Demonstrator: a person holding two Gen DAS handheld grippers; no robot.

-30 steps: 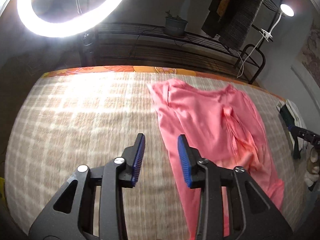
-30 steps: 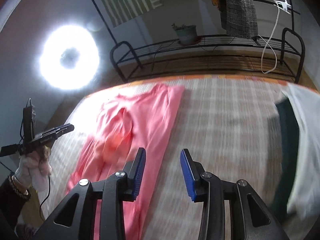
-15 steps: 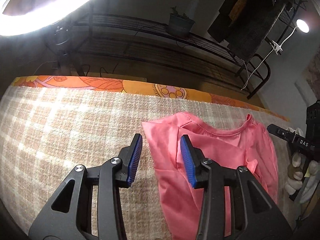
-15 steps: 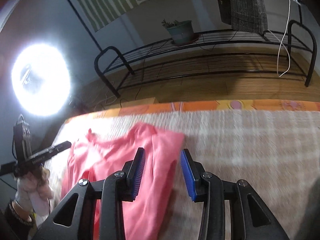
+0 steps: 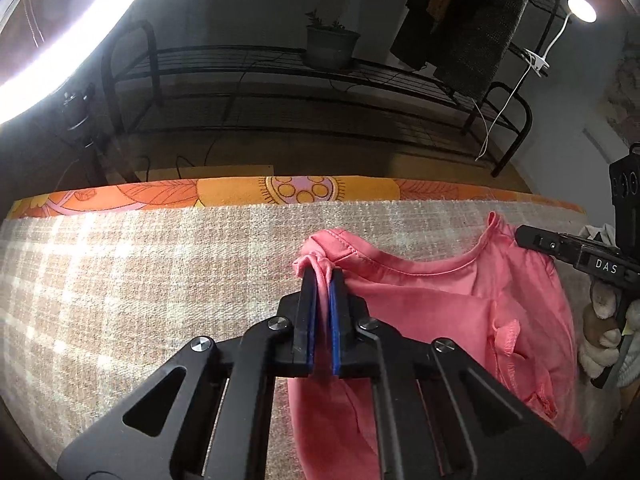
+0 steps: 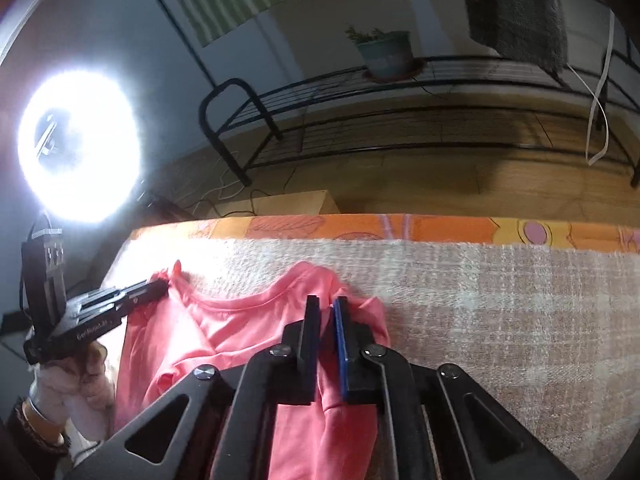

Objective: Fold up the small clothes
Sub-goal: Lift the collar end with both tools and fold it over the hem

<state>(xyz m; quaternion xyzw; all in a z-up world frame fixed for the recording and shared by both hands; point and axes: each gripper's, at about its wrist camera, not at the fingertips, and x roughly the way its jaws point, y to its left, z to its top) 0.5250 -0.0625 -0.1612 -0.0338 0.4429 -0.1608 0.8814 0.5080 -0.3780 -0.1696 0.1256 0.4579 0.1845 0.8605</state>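
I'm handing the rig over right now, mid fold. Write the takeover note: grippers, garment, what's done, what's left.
Left gripper: jaws just closed, pinching the pink top at its far left shoulder corner.
Right gripper: jaws just closed on the far right shoulder corner.
Garment: lies on the checked blanket, neckline toward the far edge.
Done: both top corners gripped.
Left: probably lift and carry them toward you to make the fold, then release and smooth.

White "DAS" lettering on the black right gripper [image 5: 520,236] body

Both wrist views close, angled down; share pink garment [image 5: 460,312], probably collar.
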